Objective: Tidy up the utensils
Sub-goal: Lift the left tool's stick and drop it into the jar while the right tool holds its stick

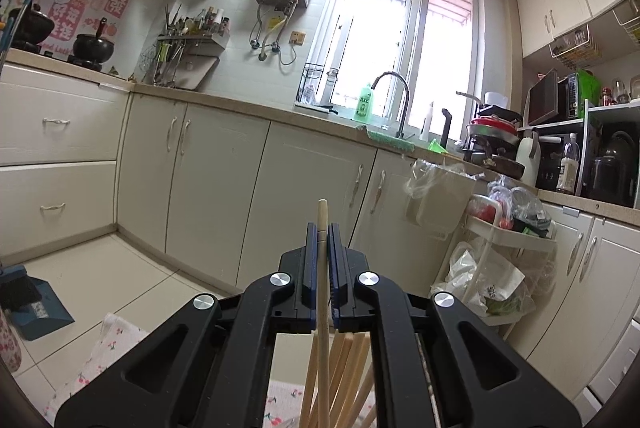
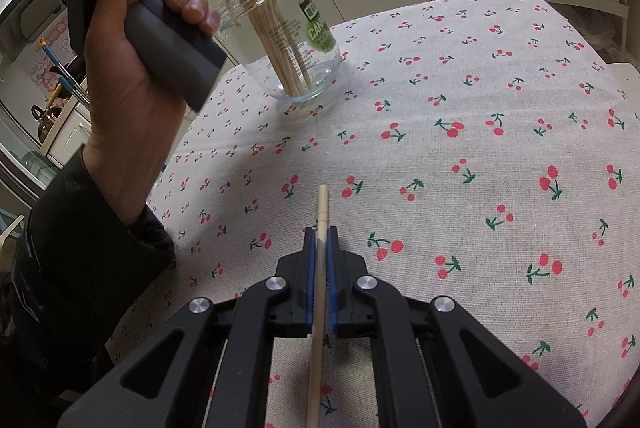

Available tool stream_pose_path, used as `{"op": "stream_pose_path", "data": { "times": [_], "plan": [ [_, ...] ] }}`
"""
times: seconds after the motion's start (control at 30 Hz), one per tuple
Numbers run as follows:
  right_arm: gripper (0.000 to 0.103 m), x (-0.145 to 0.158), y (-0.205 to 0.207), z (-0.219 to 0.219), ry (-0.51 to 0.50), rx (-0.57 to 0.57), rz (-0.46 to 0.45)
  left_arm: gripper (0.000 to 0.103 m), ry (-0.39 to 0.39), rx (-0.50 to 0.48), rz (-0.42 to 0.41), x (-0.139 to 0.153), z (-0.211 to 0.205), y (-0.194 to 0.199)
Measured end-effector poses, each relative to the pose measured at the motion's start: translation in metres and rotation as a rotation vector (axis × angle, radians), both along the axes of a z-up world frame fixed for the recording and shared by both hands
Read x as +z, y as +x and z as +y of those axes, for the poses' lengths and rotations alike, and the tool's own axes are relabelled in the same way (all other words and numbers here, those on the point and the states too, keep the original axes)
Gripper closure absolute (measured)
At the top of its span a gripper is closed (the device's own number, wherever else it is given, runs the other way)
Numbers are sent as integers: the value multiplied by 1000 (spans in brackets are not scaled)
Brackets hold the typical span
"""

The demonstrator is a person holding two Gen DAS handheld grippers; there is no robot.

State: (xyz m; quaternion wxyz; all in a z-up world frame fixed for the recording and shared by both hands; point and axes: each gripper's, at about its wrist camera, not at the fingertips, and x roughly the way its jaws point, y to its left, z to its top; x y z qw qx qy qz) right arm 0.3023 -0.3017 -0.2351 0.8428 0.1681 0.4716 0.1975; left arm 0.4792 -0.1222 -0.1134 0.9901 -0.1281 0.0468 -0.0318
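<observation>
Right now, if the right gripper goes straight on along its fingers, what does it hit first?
Probably the cherry-print tablecloth: the right gripper, shut on a chopstick, points down at bare cloth. The jar sits off to the left.

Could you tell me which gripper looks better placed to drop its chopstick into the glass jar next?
Probably the left gripper: it holds its chopstick right above the jar of chopsticks. The right gripper holds its chopstick farther back over the tablecloth.
</observation>
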Motion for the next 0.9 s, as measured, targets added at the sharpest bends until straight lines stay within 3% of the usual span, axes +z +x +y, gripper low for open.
{"op": "stream_pose_path", "data": {
  "times": [0.5, 0.9],
  "plan": [
    [97, -1, 0, 0, 1, 0, -1, 98, -8, -39, 49, -22, 8, -9],
    [97, 0, 0, -1, -1, 0, -3, 98, 84, -117, 147, -40, 7, -33]
  ]
}}
